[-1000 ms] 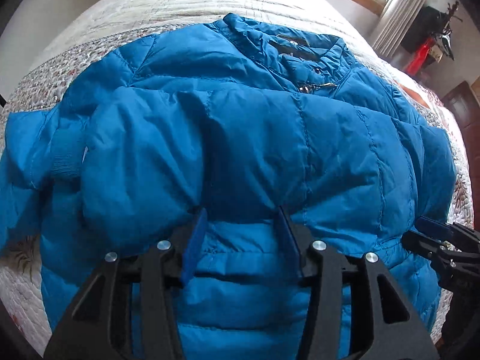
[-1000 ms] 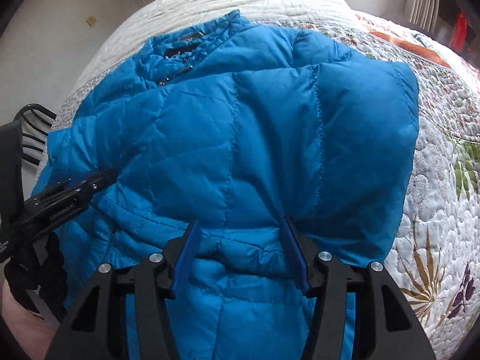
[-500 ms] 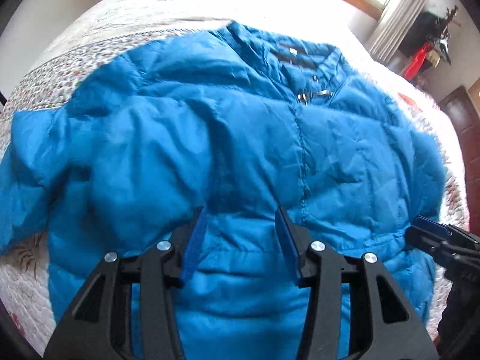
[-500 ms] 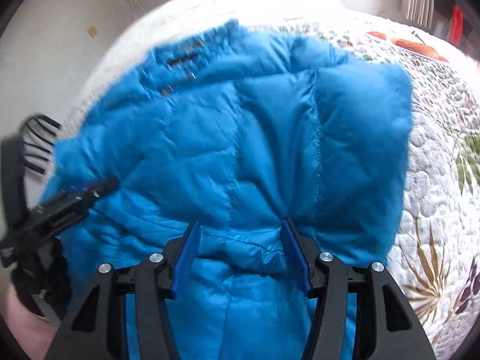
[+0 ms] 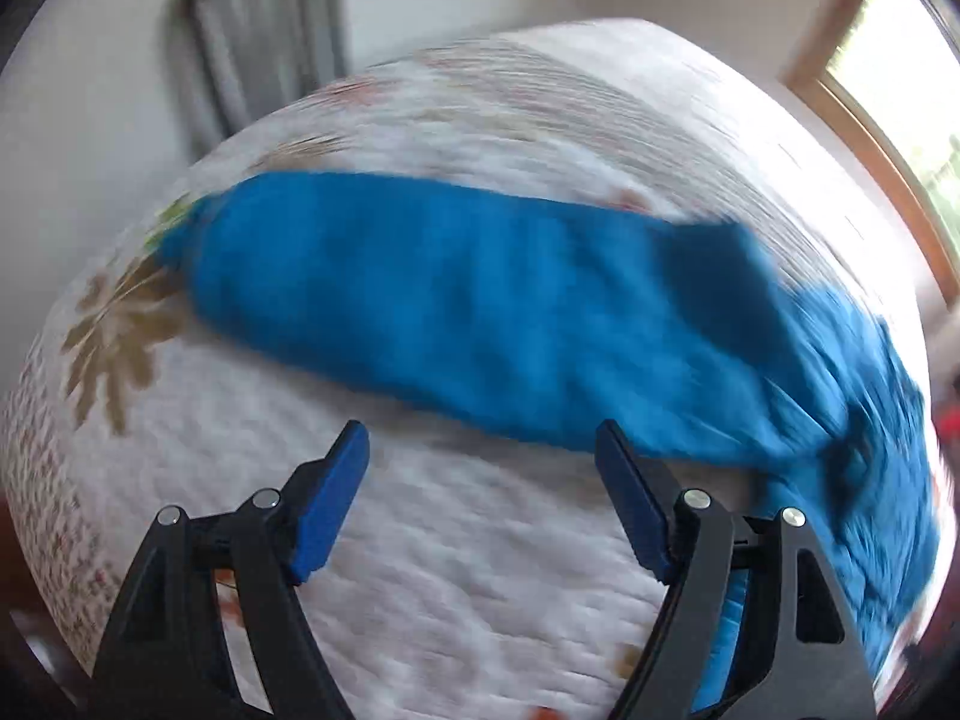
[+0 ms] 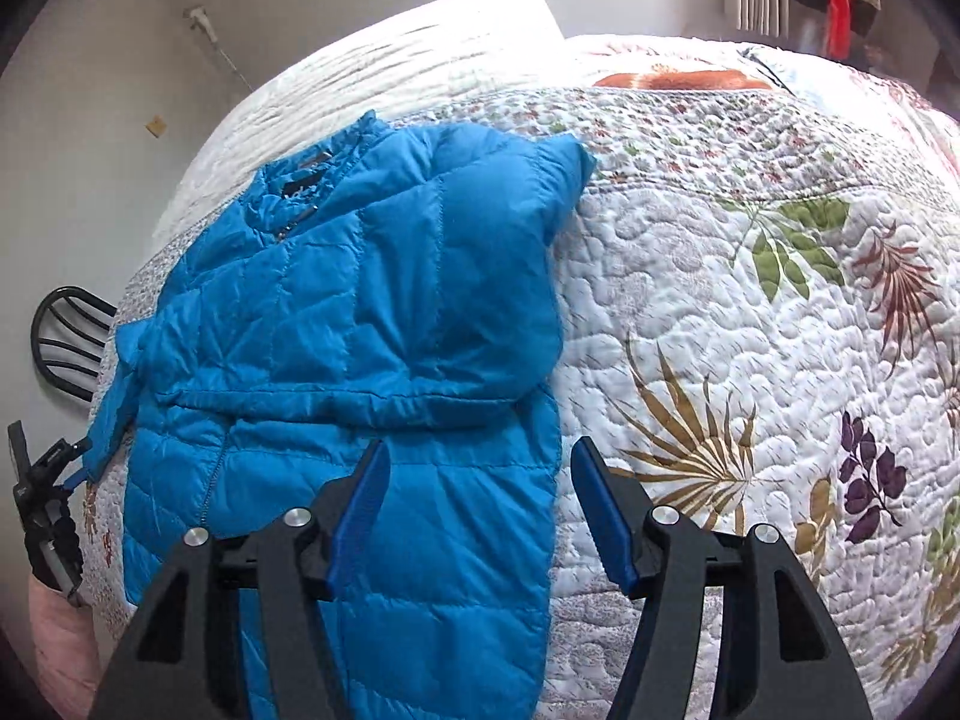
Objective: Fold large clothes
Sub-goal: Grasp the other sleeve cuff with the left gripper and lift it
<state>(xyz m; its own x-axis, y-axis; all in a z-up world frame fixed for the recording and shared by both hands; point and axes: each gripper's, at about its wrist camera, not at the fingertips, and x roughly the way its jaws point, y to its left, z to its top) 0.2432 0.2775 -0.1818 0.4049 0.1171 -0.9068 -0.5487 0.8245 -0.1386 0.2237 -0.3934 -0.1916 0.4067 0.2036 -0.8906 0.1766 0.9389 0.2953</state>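
A blue quilted puffer jacket (image 6: 360, 324) lies on the bed, collar at the far end, its right sleeve folded across the chest. My right gripper (image 6: 477, 480) is open and empty, hovering above the jacket's lower right hem. In the blurred left wrist view the jacket's left sleeve (image 5: 456, 294) stretches across the quilt. My left gripper (image 5: 480, 456) is open and empty just in front of the sleeve. It also shows at the left edge of the right wrist view (image 6: 45, 474), beside the sleeve cuff.
A white floral quilt (image 6: 750, 312) covers the bed. A black chair (image 6: 69, 342) stands at the bed's left side. A grey rack (image 5: 264, 42) stands by the wall. A window (image 5: 900, 102) is at the right. Red items (image 6: 840, 6) hang at the far right.
Both grippers have pulled back from the jacket's middle. The left one swung left to face the outstretched sleeve. The right one moved right and back to the hem.
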